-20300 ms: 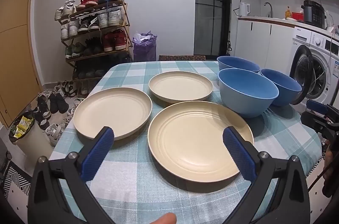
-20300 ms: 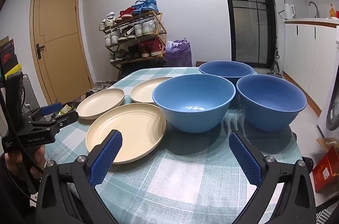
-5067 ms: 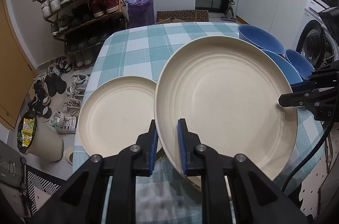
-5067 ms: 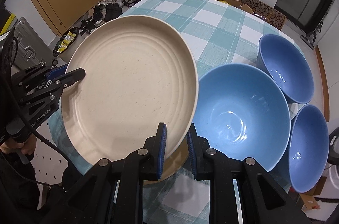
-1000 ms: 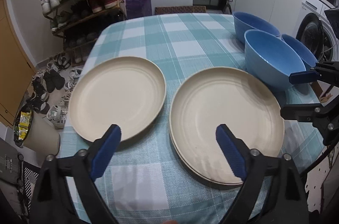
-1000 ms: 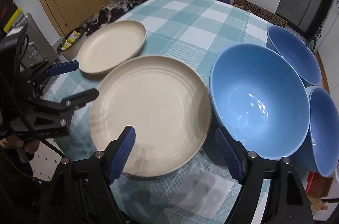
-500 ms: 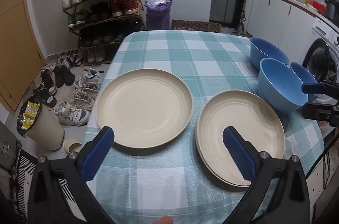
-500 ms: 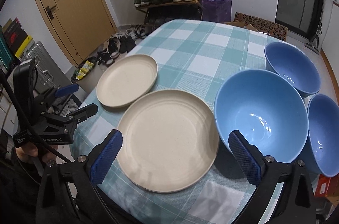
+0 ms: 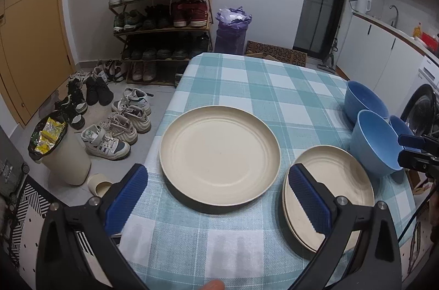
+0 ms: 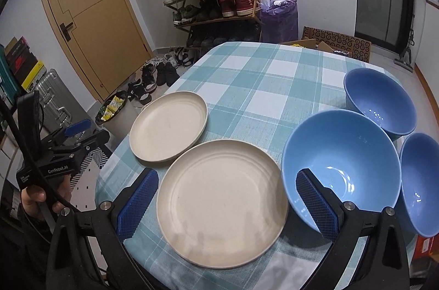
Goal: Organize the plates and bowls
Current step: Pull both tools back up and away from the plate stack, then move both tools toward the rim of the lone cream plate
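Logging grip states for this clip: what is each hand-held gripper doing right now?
Left hand-held gripper: open, holding nothing, jaws just opened.
Right hand-held gripper: open, holding nothing, jaws just opened.

Single plate (image 9: 219, 157) left of plate stack (image 9: 329, 194); bowls (image 9: 374, 141) right.

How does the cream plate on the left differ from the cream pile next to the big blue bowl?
The left plate lies alone on the checked cloth; the plate pile shows two rims, one plate on another. The left plate sits by the table's edge, the pile beside the big blue bowl. Both are cream, round, ridged, upright and untouched by either tool.
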`<move>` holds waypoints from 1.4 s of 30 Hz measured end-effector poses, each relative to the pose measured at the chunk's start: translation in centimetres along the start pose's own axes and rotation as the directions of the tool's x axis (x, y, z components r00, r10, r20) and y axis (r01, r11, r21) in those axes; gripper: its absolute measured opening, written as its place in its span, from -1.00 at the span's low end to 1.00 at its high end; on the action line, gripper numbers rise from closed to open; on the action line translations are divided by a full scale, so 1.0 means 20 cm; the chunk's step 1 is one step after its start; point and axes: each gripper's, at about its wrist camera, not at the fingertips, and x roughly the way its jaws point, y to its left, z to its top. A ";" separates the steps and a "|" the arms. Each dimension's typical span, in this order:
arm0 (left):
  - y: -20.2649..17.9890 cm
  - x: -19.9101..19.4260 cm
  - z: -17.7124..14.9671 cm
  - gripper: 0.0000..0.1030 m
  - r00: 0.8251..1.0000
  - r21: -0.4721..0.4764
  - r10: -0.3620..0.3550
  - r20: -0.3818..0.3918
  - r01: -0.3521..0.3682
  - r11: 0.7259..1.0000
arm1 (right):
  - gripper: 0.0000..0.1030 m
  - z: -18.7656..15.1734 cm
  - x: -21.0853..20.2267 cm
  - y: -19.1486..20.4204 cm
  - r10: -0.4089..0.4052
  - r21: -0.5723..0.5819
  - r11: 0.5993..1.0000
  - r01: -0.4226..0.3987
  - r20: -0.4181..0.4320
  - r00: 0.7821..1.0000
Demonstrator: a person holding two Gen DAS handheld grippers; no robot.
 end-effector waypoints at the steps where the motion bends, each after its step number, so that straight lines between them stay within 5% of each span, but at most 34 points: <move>1: 0.01 0.00 0.00 1.00 1.000 -0.004 0.001 0.002 -0.001 1.000 | 0.98 0.00 0.01 0.00 0.000 -0.001 1.000 0.000 0.000 1.000; 42: 0.20 0.26 0.10 1.00 0.995 -0.061 0.066 -0.079 -0.071 0.996 | 0.98 0.32 0.32 0.19 0.074 -0.039 0.996 -0.076 -0.043 0.996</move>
